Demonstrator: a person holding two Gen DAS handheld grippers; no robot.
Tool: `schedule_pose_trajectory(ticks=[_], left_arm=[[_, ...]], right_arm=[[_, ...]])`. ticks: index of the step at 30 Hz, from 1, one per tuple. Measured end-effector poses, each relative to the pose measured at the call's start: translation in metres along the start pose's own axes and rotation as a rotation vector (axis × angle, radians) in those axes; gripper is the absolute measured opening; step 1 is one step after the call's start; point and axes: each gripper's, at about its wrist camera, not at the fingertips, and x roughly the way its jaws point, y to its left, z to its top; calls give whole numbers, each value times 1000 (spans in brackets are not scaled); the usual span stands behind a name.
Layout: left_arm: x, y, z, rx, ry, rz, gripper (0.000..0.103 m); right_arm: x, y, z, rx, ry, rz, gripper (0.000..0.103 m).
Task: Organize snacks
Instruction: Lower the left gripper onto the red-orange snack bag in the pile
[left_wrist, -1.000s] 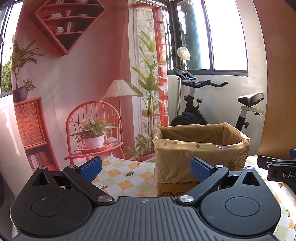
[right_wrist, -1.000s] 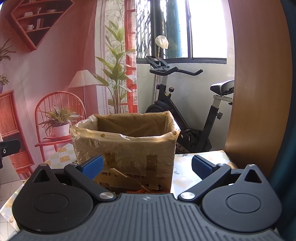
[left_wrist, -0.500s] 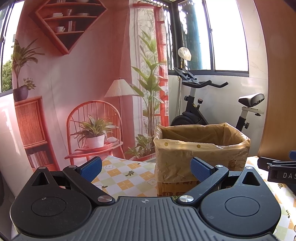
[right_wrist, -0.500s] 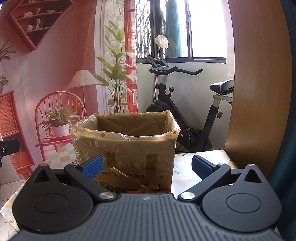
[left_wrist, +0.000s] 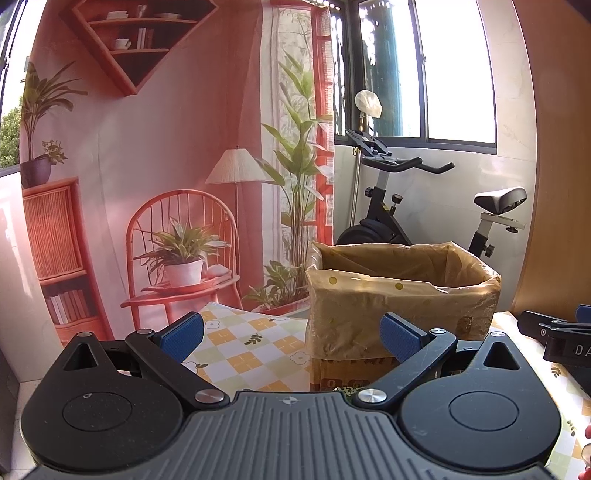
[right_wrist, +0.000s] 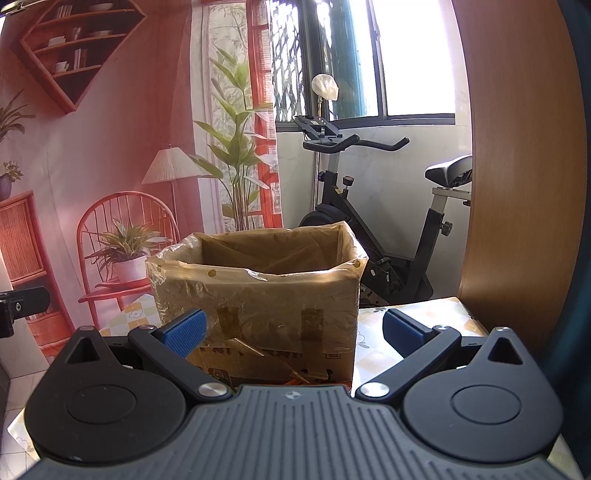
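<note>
Now both spread wide, empty: left tool (left_wrist: 291, 334), right tool (right_wrist: 293, 332). At twelve o'clock on bench (left_wrist: 251, 354), lined cardboard box (right_wrist: 258, 291).

**Lined box upright on the table**

A brown cardboard box (right_wrist: 258, 295), lined with clear plastic folded over its rim, is seen standing upright and open-topped on the checked tablecloth (left_wrist: 240, 350). Tape strips are stuck across its front.
</note>
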Motion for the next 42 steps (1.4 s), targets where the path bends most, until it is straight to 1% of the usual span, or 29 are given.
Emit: schedule_pose_trajectory(ticks=[1, 5, 9, 13, 16, 18, 23, 25, 27, 30, 34, 38, 42], left_arm=[[4, 4, -3, -9, 1, -8, 103], [19, 17, -14, -44, 24, -19, 103], [37, 25, -28, -46, 85, -7, 103], [50, 30, -42, -58, 135, -15, 103], [55, 31, -53, -52, 143, -38, 103], [54, 30, -61, -28, 142, -74, 103], [50, 23, -95, 17, 169, -217, 102], [51, 17, -107, 61, 182, -240, 102], [49, 9, -117, 109, 186, -282, 97], [47, -4, -128, 181, 190, -337, 97], [52, -20, -144, 273, 204, -369, 97], [61, -29, -156, 303, 240, -409, 97], [64, -39, -166, 365, 259, -408, 97]], right_arm=[[1, 1, -4, -1, -15, -6, 103], [11, 3, -12, -1, 8, -2, 103], [23, 2, -21, 23, 31, 17, 103], [31, 9, -34, -7, 47, 29, 103], [34, 16, -48, -38, 65, 35, 103], [37, 18, -58, -57, 83, 40, 103], [37, 15, -78, -74, 119, 69, 103], [37, 11, -86, -55, 137, 79, 103], [38, 8, -94, -44, 154, 84, 103], [37, 6, -101, -54, 172, 84, 103], [36, 0, -104, -32, 174, 85, 103], [36, -5, -106, -22, 182, 84, 103], [38, -8, -109, -12, 195, 85, 102]])
